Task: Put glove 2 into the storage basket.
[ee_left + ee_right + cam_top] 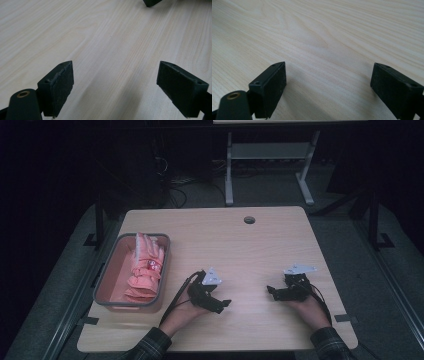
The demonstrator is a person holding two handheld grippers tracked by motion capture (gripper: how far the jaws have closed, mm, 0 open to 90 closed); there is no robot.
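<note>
Pale wood-grain worktop (250,250) carries a grey bin (105,285) of folded pink cloth (145,270) at its left edge. Left gripper (222,306) and right gripper (272,291) rest mid-worktop, well apart, jaws spread, gripping nothing.

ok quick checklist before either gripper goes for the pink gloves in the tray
1. Left gripper open: ok, jaws stand wide apart with bare wood between them.
2. Right gripper open: ok, jaws wide apart and holding nothing.
3. Pink gloves inside the grey tray: ok, piled toward its right side.
4. Left gripper's path to the tray: ok, bare table lies between them.
5. Grippers apart from each other: ok, a stretch of table separates them.
6. How many gloves, or whether they are tangled: cannot tell.
</note>
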